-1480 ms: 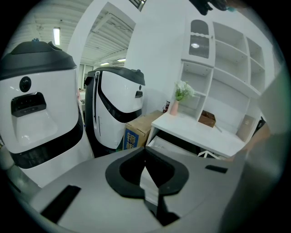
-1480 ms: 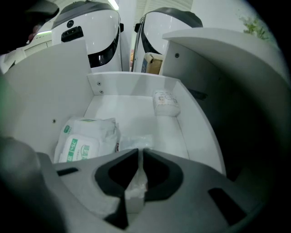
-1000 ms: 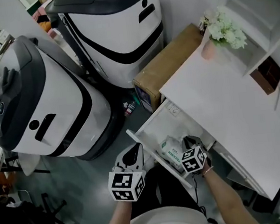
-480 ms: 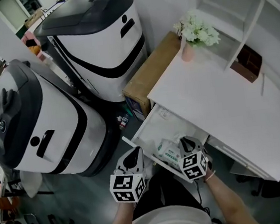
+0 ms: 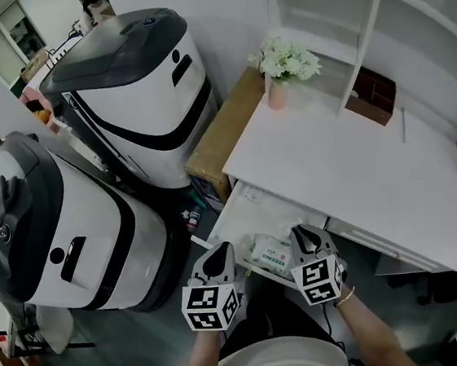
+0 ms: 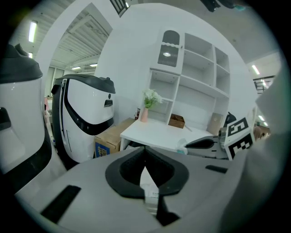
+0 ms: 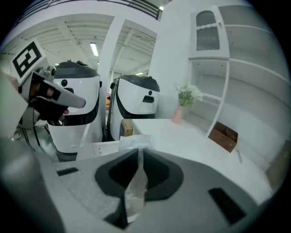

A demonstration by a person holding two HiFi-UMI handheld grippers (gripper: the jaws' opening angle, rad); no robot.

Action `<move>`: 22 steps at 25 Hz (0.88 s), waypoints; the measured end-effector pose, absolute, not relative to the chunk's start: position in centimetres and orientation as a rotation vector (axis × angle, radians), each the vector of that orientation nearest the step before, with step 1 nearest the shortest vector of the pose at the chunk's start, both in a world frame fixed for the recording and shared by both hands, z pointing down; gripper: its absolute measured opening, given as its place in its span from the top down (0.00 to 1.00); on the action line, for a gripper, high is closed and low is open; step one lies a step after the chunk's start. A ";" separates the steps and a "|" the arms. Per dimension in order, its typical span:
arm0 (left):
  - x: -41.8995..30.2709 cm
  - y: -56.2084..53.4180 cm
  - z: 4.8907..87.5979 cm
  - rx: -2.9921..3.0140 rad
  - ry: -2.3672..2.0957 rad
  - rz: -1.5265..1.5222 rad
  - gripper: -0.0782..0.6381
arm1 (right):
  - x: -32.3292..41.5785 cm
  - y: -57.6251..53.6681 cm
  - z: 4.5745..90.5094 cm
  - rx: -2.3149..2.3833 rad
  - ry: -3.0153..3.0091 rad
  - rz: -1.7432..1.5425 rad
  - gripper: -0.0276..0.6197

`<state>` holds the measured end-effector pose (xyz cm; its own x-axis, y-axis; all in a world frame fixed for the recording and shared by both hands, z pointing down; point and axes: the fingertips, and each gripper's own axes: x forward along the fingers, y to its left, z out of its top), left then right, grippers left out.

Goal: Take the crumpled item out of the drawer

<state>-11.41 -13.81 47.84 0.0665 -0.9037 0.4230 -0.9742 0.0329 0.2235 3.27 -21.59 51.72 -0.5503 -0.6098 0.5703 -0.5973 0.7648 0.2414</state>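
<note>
The crumpled item [image 5: 271, 253] is a white packet with green print. My right gripper [image 5: 305, 239] is shut on it and holds it over the front part of the open white drawer [image 5: 244, 209]. In the right gripper view the crinkled wrapper [image 7: 135, 182] is pinched between the jaws and sticks up past their tips, with the drawer [image 7: 97, 148] lower down to the left. My left gripper [image 5: 216, 257] hovers by the drawer's front left corner. In the left gripper view its jaws [image 6: 145, 152] meet at the tips.
The drawer sticks out from under a white desk [image 5: 342, 173] that carries a flower vase [image 5: 281, 69] and a shelf unit with a brown box [image 5: 373, 96]. A cardboard box [image 5: 219, 134] and two large white and black machines [image 5: 132, 90] [image 5: 62, 230] stand to the left.
The head view has swung, so the desk and machines slide down and left in the picture. Both grippers stay near the drawer's front, and the right one still grips the packet.
</note>
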 end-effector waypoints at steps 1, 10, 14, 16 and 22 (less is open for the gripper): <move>-11.2 -13.9 47.7 1.909 -1.857 0.205 0.90 | 3.5 -21.5 51.1 0.918 -2.315 -0.016 0.90; -10.0 -14.2 46.7 1.997 -1.815 0.213 0.90 | 5.5 -20.4 47.1 1.086 -2.383 0.042 0.90; -9.8 -14.1 46.4 2.025 -1.801 0.217 0.90 | 6.4 -20.1 45.4 1.160 -2.400 0.068 0.90; -9.7 -14.1 46.2 2.039 -1.793 0.219 0.90 | 6.8 -19.8 44.7 1.192 -2.407 0.073 0.90; -9.3 -14.2 45.9 2.074 -1.770 0.221 0.90 | 7.8 -18.9 43.4 1.252 -2.424 0.104 0.90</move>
<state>-9.26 -14.18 45.86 0.1842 -0.9093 0.3732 -0.9732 -0.1154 0.1991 7.77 -18.85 43.36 -0.5133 -0.7651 0.3888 -0.7956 0.5941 0.1186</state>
